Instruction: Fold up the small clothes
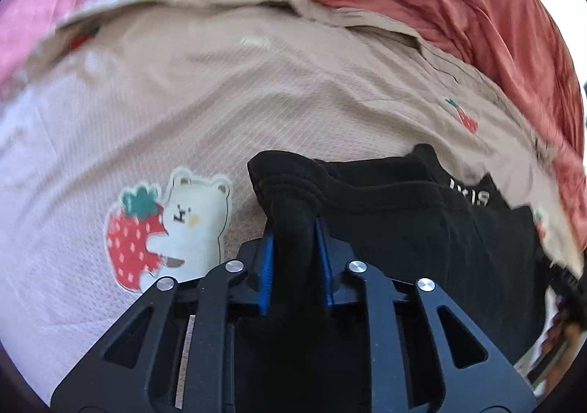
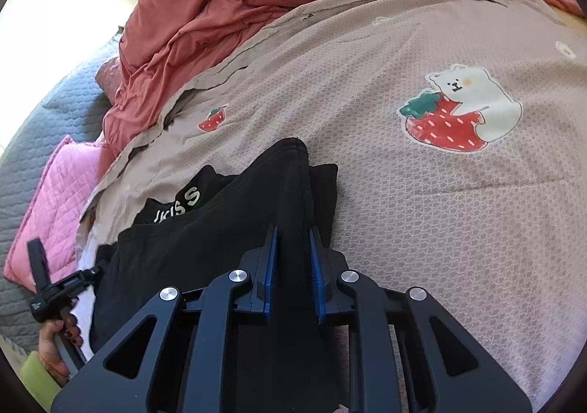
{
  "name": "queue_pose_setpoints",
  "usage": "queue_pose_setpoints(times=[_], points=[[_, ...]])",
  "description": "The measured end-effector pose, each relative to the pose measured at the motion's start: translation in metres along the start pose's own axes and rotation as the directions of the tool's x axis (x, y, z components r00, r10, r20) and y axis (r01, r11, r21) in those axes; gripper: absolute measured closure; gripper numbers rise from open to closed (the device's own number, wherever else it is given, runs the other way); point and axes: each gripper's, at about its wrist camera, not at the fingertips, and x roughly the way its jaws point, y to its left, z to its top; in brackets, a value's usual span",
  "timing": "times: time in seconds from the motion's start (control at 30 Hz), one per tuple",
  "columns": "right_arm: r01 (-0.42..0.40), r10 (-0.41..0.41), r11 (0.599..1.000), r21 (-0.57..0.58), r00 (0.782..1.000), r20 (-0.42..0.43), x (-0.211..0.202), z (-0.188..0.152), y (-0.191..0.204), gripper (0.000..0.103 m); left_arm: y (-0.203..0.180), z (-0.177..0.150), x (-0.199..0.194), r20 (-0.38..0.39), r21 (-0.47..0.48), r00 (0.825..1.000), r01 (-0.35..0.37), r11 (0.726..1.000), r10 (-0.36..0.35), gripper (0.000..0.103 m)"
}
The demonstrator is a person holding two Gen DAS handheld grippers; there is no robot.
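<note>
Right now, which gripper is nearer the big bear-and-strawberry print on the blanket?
Left. The left gripper, clamping the black garment, sits right beside the bear-and-strawberry print; the right gripper holds the garment farther away.

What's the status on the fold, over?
Left gripper and right gripper both shut on black garment. Garment on the beige strawberry-bear blanket. Nothing blocking.

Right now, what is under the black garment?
The black garment, pinched by both the left hand-held gripper and the right hand-held gripper, lies on a beige strawberry-bear blanket. Whatever the cloth covers directly is hidden.
</note>
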Motion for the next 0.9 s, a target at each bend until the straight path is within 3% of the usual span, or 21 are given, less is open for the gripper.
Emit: queue_pose_setpoints(times=[0.1, 0.37, 0.43, 0.6, 0.7, 0.9], points=[[-0.014, 0.014, 1.0, 0.011, 1.0, 0.005, -0.004, 0.002, 0.0, 0.094, 0.0, 0.003, -0.014, 0.036, -0.014, 0.999, -0.002, 1.0, 0.002, 0.091], [-0.049, 0.046, 0.998, 0.035, 0.996, 0.081, -0.029, 0.013, 0.002, 0.095, -0.016, 0.021, -0.052, 0.152, 0.019, 0.988, -0.004, 1.0, 0.001, 0.095], [-0.042, 0.038, 0.998, 0.041, 0.995, 0.088, -0.031, 0.014, 0.0, 0.095, -0.016, 0.027, -0.054, 0.158, 0.015, 0.987, -0.037, 0.999, 0.034, 0.095], [0.005, -0.009, 0.999, 0.054, 0.997, 0.079, -0.03, 0.014, -0.007, 0.095, -0.023, 0.039, -0.039, 0.137, 0.032, 0.99, -0.025, 0.999, 0.02, 0.095], [0.042, -0.045, 0.998, 0.047, 0.998, 0.047, -0.021, 0.01, -0.009, 0.095, -0.029, 0.037, -0.019, 0.097, 0.064, 0.993, -0.075, 0.995, 0.069, 0.095], [0.069, -0.07, 0.996, 0.061, 0.997, 0.017, -0.011, 0.005, -0.013, 0.095, -0.013, 0.023, 0.013, 0.036, 0.04, 0.991, -0.131, 0.991, 0.13, 0.092]])
